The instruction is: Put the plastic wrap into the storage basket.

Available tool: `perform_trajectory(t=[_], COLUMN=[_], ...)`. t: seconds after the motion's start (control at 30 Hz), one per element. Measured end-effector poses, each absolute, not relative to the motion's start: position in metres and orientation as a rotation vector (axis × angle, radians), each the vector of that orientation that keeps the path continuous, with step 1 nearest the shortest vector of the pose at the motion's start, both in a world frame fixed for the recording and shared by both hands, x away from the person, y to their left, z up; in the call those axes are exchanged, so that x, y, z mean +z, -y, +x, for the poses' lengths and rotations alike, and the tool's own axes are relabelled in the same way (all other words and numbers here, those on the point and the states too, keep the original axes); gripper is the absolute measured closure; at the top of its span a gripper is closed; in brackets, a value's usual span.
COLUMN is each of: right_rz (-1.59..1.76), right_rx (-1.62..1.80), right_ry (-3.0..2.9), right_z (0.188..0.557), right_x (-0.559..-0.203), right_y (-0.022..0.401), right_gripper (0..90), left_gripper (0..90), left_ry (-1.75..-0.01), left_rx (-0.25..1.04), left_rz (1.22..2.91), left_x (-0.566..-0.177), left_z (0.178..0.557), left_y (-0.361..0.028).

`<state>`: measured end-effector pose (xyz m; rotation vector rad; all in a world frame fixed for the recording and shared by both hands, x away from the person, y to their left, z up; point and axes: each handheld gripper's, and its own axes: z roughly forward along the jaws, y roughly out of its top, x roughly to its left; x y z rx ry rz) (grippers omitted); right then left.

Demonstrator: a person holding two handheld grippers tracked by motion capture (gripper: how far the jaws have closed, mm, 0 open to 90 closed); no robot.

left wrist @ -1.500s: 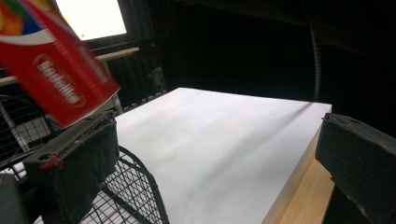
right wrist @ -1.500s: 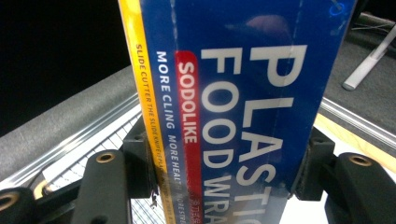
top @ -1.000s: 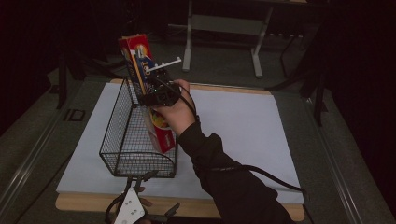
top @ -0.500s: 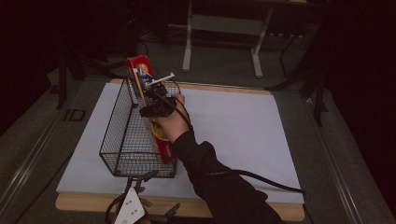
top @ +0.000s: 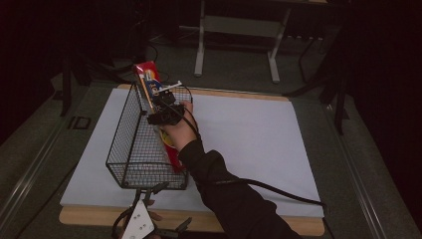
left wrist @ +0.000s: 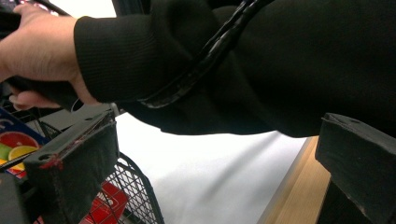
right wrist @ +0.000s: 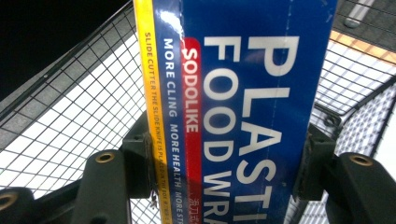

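A long blue, red and yellow plastic food wrap box [top: 149, 75] lies slanted inside the black wire basket [top: 119, 137], its far end sticking up over the far rim. My right gripper [top: 162, 106] is shut on the box about midway along, just above the basket. In the right gripper view both pads [right wrist: 140, 163] press the box [right wrist: 247, 107] from the sides, with basket mesh [right wrist: 70, 107] behind. My left gripper [top: 166, 209] rests open at the table's near edge, by the basket's near end. In the left gripper view nothing sits inside the left gripper [left wrist: 215, 172]; beyond it a black sleeve [left wrist: 233, 60] crosses.
The basket stands on the left part of a white sheet [top: 259, 134] covering a wooden table [top: 89, 219]. The right gripper's black cable [top: 278, 191] trails across the sheet to the right. A metal stand [top: 239, 35] is on the floor behind the table.
The right hand has come down with the box, sinking its lower end deeper into the basket. The left gripper has stayed in place.
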<state>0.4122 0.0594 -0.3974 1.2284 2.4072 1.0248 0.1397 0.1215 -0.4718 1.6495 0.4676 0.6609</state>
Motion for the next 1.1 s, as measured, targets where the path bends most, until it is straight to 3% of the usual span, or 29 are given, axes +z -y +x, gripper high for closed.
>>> perform_trajectory(t=[0.53, 0.9, 1.1], right_rz=[1.290, 1.265, 1.248], right_rx=[0.980, 0.972, 0.995], right_ry=[-2.486, -2.504, -2.495], right_z=[0.445, 0.447, 0.445], right_x=[-0.426, -0.430, -0.429], right_y=[-0.077, -0.082, -0.081], right_gripper=[38.6, 37.6, 31.8], left_gripper=[0.1, 0.1, 0.1], left_ry=[-0.464, -0.458, -0.458], left_rx=[0.659, 0.651, 0.650], left_rz=[1.647, 1.653, 1.654], left_x=[-0.471, -0.472, -0.472], left_z=[0.138, 0.138, 0.138], left_y=[-0.123, -0.123, -0.123])
